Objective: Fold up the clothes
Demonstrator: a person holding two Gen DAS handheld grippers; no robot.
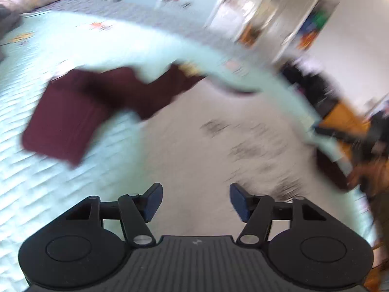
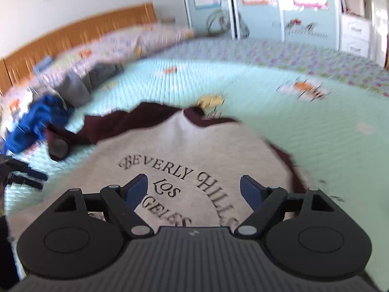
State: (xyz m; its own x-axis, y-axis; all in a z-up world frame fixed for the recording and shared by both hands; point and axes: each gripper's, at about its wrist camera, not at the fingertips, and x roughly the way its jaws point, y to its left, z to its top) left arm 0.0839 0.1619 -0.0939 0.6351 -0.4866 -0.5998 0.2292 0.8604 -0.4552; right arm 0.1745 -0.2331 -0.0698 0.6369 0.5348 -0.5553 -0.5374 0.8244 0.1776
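A grey sweatshirt (image 2: 184, 150) with maroon sleeves and black lettering lies spread on the pale green quilt (image 2: 316, 133). In the left wrist view the same grey body (image 1: 194, 146) appears blurred, with a maroon sleeve (image 1: 63, 121) laid out to the left. My left gripper (image 1: 195, 203) stands open above the grey cloth, nothing between its blue pads (image 1: 153, 202). Over the printed chest hovers my right gripper (image 2: 194, 192), open as well and holding nothing. Both views are smeared by motion.
A blue garment (image 2: 34, 121) and a grey one (image 2: 73, 87) lie heaped at the left near the pillows (image 2: 121, 43) and wooden headboard (image 2: 73, 36). A person's hand (image 1: 364, 175) shows at the right edge of the left wrist view. White cupboards (image 2: 352, 31) stand beyond the bed.
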